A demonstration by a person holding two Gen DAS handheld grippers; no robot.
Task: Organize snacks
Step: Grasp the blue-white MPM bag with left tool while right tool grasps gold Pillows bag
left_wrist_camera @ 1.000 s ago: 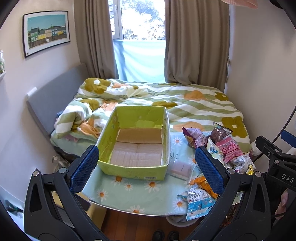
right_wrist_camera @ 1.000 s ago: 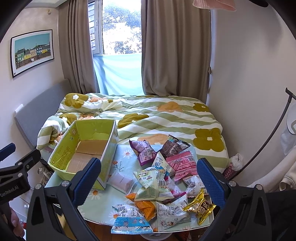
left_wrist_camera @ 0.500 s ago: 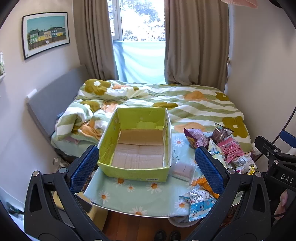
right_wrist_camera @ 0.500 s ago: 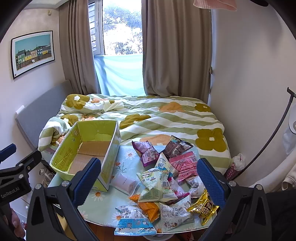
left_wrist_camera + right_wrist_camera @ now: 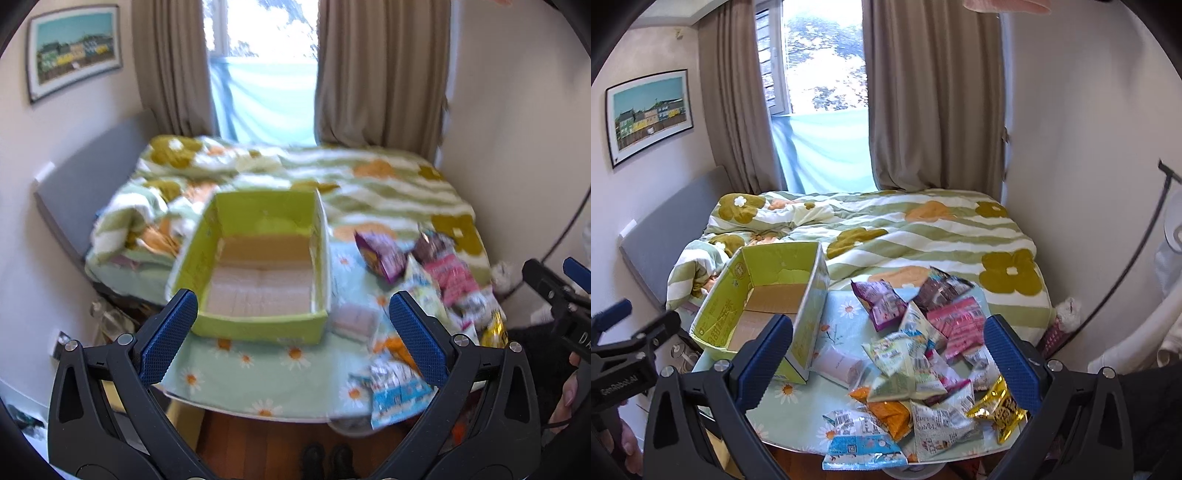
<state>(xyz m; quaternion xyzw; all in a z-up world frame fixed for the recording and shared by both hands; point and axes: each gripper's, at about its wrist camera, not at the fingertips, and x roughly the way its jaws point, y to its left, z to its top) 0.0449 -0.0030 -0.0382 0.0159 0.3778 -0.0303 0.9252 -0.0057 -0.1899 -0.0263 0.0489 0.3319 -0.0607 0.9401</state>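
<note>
Bedding in green stripes and flowers fills the bed [image 5: 923, 229] beyond the small daisy-cloth table [image 5: 798, 410], which stands at the bed's foot. Landmark for the rest is the green cardboard box [image 5: 258, 266]: it sits empty and open-topped on the table's left half, probably the bin meant for the snacks. To the right of the box lies the loose snack pile [image 5: 923, 354], none inside yet; a pale pink packet [image 5: 836, 363] lies just beside the box's right wall. Left gripper [image 5: 291, 332] hovers before the box, jaws wide apart and empty. Right gripper [image 5: 886, 354] hangs over the pile, likewise spread and empty, likely sizing up a first pick.
</note>
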